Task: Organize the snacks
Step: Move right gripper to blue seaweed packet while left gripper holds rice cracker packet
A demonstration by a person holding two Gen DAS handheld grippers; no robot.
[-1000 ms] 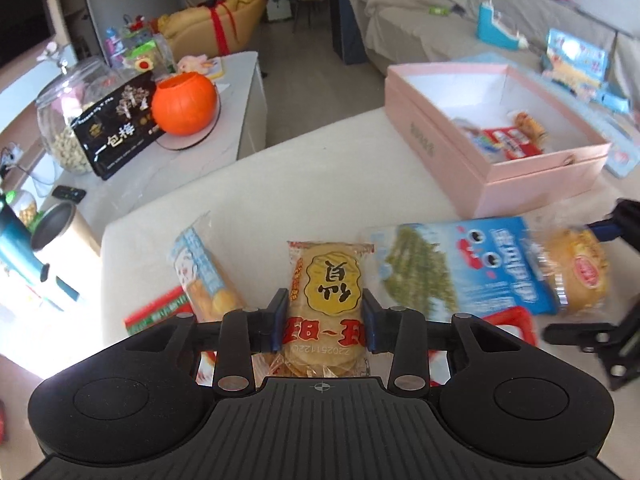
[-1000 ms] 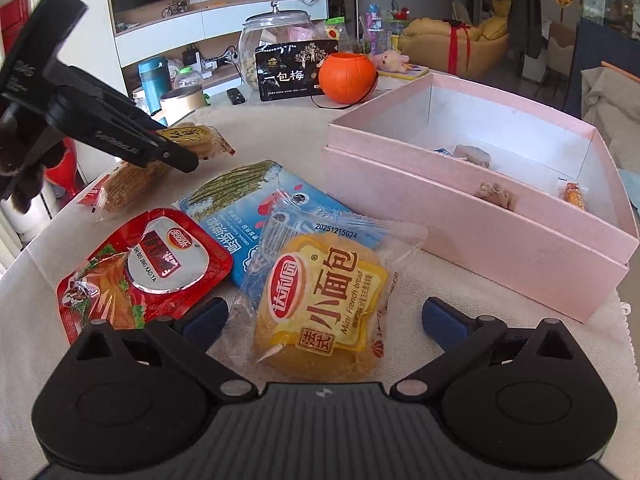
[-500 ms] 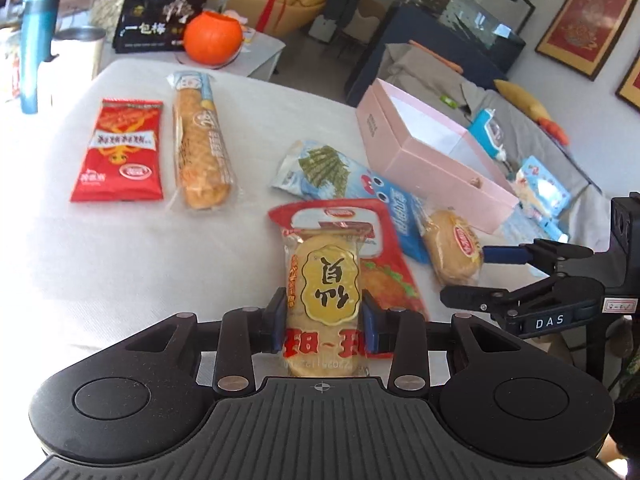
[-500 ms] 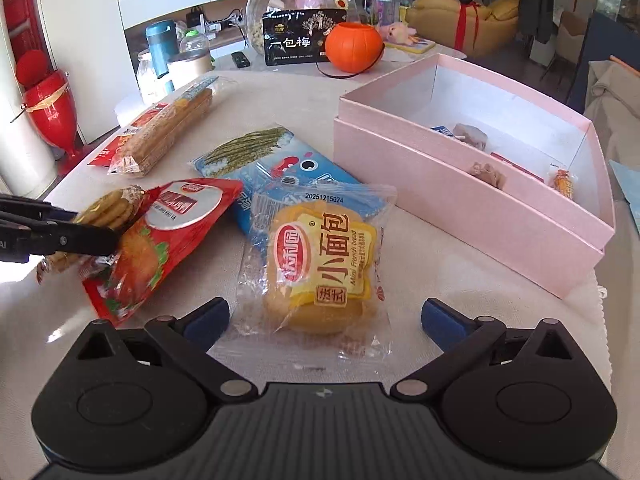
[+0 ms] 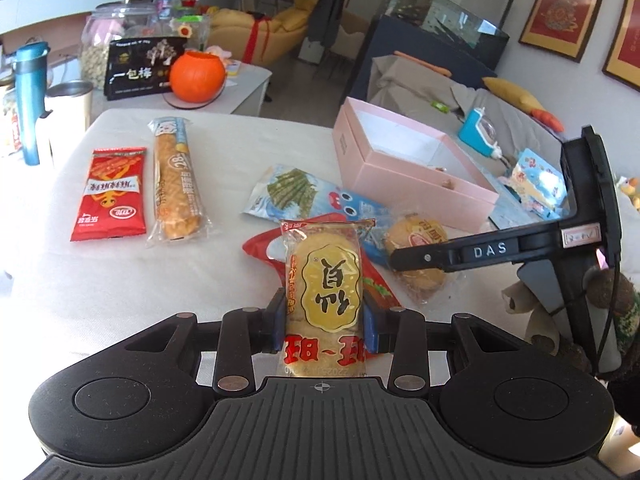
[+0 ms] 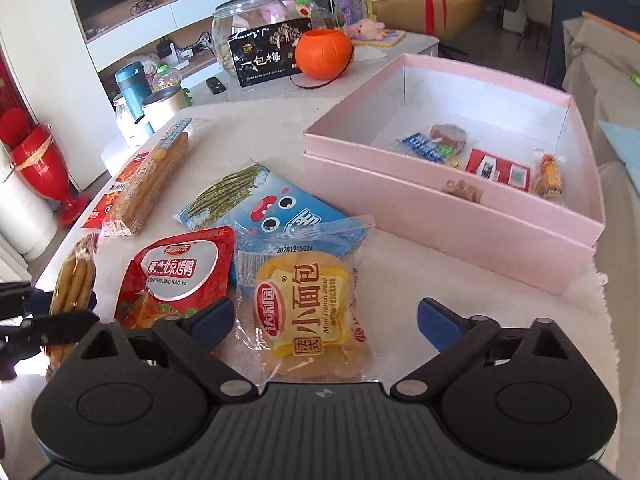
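Above cream tablecloth, my left gripper pinches a slippery yellow rice-cracker packet that could slide free; my right gripper gapes empty around the yellow bread packet.

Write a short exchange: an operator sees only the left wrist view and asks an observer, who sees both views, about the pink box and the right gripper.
Operator: My left gripper grips the rice cracker packet. What's inside the pink box? Its wall hides the floor from me.
Observer: A few small snacks, among them a blue packet and a red packet.
Operator: Is the right gripper holding anything? I see it only side-on.
Observer: No. It is open, one finger on each side of the bread packet lying on the table.
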